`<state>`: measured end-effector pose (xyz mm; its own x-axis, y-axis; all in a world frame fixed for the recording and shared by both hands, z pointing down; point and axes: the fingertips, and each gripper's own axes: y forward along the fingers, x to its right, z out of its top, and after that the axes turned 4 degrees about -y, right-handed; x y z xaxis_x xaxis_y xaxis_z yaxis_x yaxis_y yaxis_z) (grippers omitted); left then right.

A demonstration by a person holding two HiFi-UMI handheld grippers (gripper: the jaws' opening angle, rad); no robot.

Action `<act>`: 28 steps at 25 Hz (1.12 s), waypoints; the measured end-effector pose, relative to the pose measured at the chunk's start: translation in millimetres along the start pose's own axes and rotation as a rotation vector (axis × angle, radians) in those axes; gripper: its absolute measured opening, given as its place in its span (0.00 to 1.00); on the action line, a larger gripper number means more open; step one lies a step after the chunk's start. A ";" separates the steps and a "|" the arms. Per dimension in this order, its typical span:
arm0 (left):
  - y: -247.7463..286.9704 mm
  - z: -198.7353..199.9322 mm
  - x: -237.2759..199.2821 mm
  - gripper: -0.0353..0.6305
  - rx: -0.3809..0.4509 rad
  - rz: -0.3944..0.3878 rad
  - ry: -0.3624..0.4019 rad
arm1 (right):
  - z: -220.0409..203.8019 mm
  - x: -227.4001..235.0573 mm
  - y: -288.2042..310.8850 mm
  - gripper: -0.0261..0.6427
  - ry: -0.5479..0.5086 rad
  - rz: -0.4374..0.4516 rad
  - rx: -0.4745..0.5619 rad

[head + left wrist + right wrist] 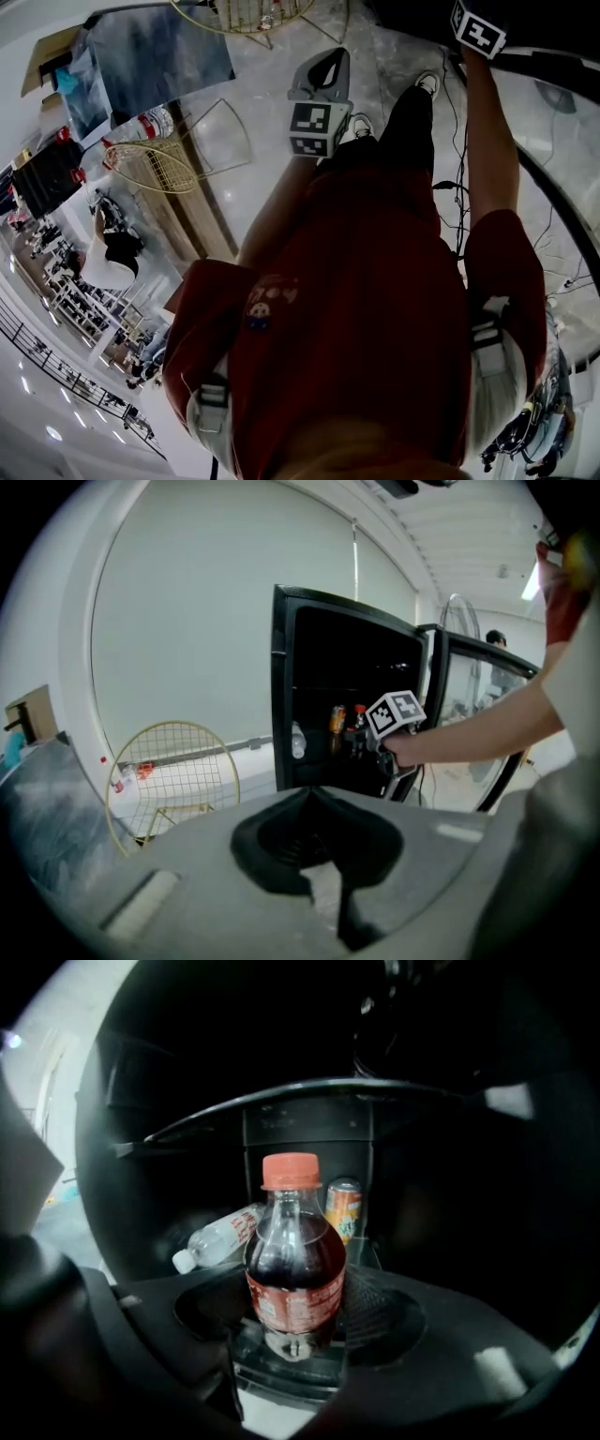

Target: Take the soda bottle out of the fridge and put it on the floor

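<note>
Red-capped soda bottle (pixel 294 1265) stands upright inside the black fridge (pixel 281 686), pinched by the right gripper (pixel 296 1330), while the left gripper (pixel 311 795), outside, is pressed together and empty.

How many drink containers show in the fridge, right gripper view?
3. Soda bottle upright in front, between the jaws; clear bottle lying behind it, left; orange can upright behind, right. Dark corners may hide more.

Glossy clear plastic soda bottle (pixel 293 1265), shiny metal can (pixel 343 1207), matt black fridge (pixel 319 667), polished floor (pixel 267 84).
</note>
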<state>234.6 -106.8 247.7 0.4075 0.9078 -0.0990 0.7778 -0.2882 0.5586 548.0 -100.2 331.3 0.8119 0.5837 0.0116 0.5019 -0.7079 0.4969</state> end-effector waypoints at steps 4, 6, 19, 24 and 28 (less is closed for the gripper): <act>-11.5 -3.5 -1.6 0.05 0.017 -0.012 -0.008 | -9.8 -9.8 -26.9 0.48 -0.024 0.002 -0.002; -18.2 -9.6 -4.1 0.05 0.012 -0.014 -0.013 | -18.6 -16.3 -40.1 0.48 -0.029 0.002 -0.015; -66.0 -20.6 -0.4 0.05 0.088 -0.046 -0.036 | -60.8 -75.9 -154.4 0.48 -0.068 0.045 -0.032; -89.3 -26.3 -8.3 0.05 0.117 -0.047 -0.033 | -71.6 -112.5 -204.2 0.48 -0.068 0.069 -0.027; -111.5 -32.8 -19.3 0.05 0.139 -0.044 -0.030 | -72.1 -148.3 -240.4 0.48 -0.067 0.102 -0.007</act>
<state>124.3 -82.1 214.3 0.3839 0.9116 -0.1467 0.8531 -0.2894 0.4340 285.4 12.0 272.7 0.8767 0.4809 0.0045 0.4139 -0.7591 0.5024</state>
